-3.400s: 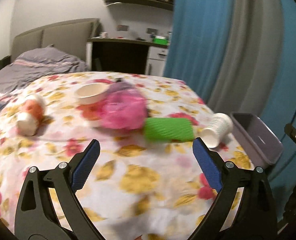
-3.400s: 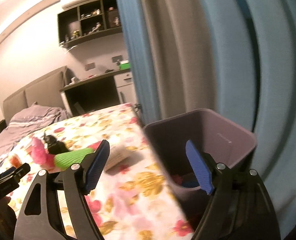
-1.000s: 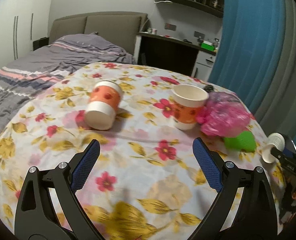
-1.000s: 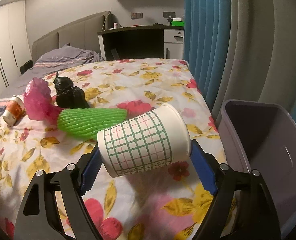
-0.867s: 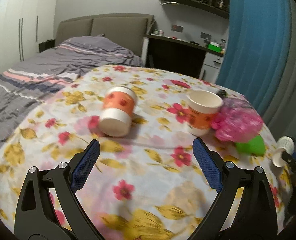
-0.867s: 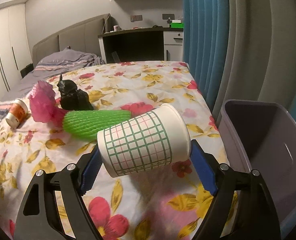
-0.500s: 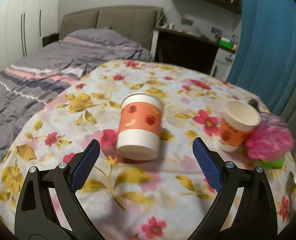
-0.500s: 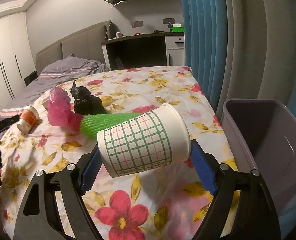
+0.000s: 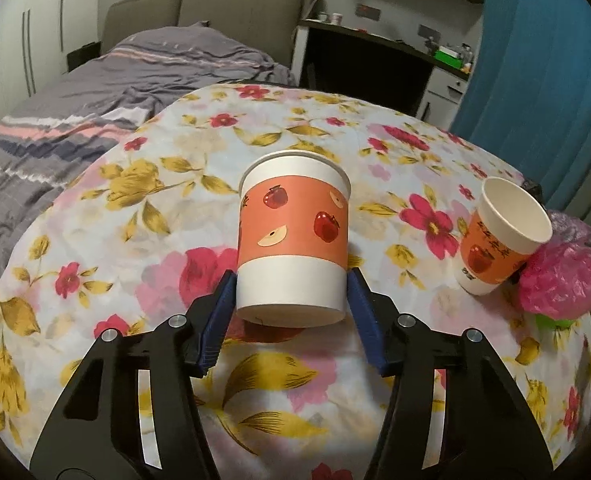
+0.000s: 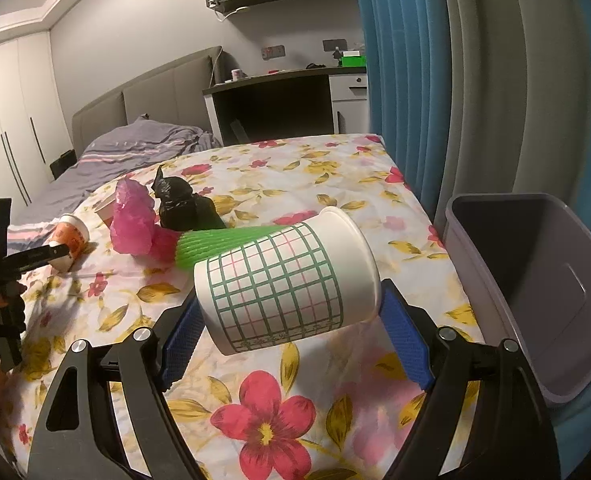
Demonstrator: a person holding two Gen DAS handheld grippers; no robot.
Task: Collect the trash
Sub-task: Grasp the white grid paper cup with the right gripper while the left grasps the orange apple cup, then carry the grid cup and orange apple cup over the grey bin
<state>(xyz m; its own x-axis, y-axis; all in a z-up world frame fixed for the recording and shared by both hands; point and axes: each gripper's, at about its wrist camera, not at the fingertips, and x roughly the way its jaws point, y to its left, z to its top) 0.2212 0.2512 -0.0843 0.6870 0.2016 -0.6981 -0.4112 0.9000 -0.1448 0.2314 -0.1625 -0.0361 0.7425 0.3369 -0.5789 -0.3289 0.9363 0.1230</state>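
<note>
The apple-print paper cup (image 9: 293, 240) lying on the floral counter (image 9: 167, 184), loose half a second ago, is now pinched by the left hand-held gripper (image 9: 291, 312), while the grid-pattern cup (image 10: 285, 280) stays clamped in the right hand-held gripper (image 10: 291, 340) beside the trash bin (image 10: 535, 280), so two drops are probably next.

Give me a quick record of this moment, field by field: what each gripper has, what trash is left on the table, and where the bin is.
left gripper: fingers closed against the sides of the tipped apple-print cup
right gripper: holds the green-grid cup sideways above the floral tablecloth
left on table: upright orange cup, pink plastic bag, green foam net, black bag
bin: grey, open, at the table's edge to the right of the right gripper; what shows of its inside holds nothing
</note>
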